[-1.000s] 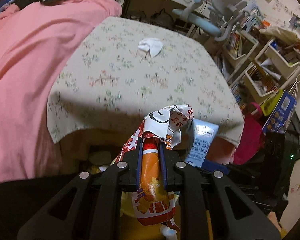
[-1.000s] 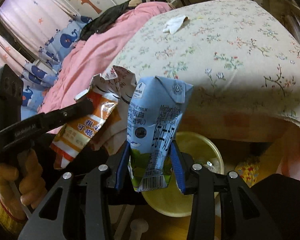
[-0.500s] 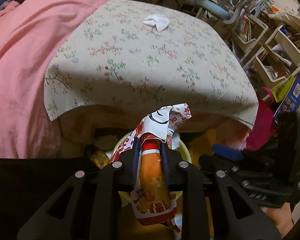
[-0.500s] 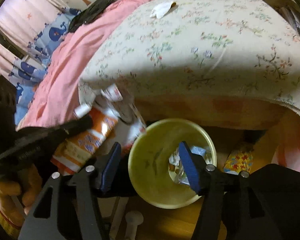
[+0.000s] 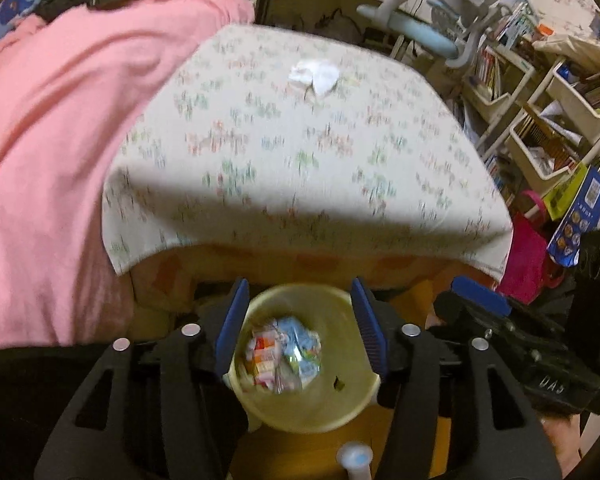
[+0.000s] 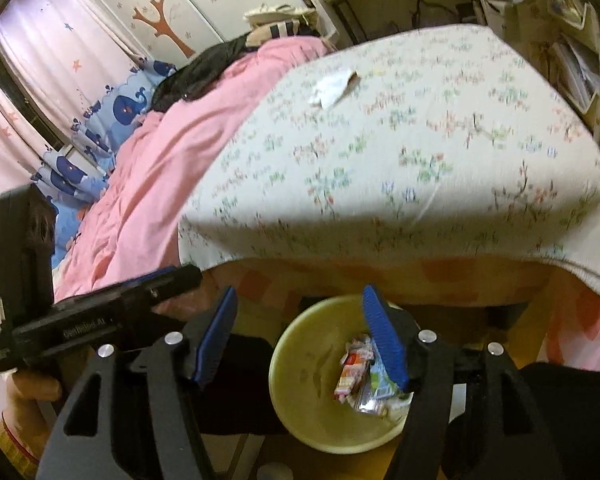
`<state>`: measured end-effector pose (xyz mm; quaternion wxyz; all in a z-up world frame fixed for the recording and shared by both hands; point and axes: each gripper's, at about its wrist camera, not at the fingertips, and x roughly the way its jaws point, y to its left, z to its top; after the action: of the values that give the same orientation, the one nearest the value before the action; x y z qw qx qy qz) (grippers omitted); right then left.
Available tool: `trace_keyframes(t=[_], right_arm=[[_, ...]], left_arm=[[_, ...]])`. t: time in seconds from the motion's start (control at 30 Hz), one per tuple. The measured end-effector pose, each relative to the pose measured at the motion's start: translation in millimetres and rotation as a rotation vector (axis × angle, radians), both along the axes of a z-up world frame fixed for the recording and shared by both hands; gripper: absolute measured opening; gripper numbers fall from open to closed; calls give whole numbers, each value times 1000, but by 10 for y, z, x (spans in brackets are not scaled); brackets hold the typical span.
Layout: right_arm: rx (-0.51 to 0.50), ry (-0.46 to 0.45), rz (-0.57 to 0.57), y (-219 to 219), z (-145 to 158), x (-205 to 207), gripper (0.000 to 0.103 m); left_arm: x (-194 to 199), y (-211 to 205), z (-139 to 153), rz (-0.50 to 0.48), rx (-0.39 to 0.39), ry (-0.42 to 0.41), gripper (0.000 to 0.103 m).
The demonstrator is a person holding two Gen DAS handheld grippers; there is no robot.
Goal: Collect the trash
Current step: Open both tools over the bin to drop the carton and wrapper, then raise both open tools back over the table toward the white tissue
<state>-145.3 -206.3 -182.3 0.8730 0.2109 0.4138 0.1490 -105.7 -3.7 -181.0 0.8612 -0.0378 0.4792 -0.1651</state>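
A yellow trash bin (image 5: 342,410) stands on the floor below the bed's edge; it also shows in the right wrist view (image 6: 300,408). Wrappers and a blue carton (image 5: 286,354) lie inside it, also seen in the right wrist view (image 6: 358,376). My left gripper (image 5: 300,332) is open and empty right above the bin. My right gripper (image 6: 304,338) is open and empty above the bin's left side. A crumpled white tissue (image 5: 315,74) lies far back on the floral bedsheet (image 5: 300,160); it also shows in the right wrist view (image 6: 332,88).
A pink blanket (image 5: 56,152) covers the bed's left side. Shelves with books (image 5: 540,128), a grey chair (image 5: 456,8) and bags (image 5: 580,208) crowd the right. A white bottle top (image 5: 354,458) stands on the floor near the bin.
The left gripper opened and dropped the orange wrapper into the bin. The right gripper let go of the blue milk carton earlier and stays open. Both views tilted up slightly.
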Motion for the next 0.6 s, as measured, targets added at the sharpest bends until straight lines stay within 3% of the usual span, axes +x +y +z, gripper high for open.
trace_keyframes(t=[0.2,0.6], right_arm=[[-9,-15,-15,3,10,45,64],[-13,-39,-12,3,106,110,66]], left_arm=[[229,34,291,14,-21,-77,58],[469,-12,559,18,46,-194,67]])
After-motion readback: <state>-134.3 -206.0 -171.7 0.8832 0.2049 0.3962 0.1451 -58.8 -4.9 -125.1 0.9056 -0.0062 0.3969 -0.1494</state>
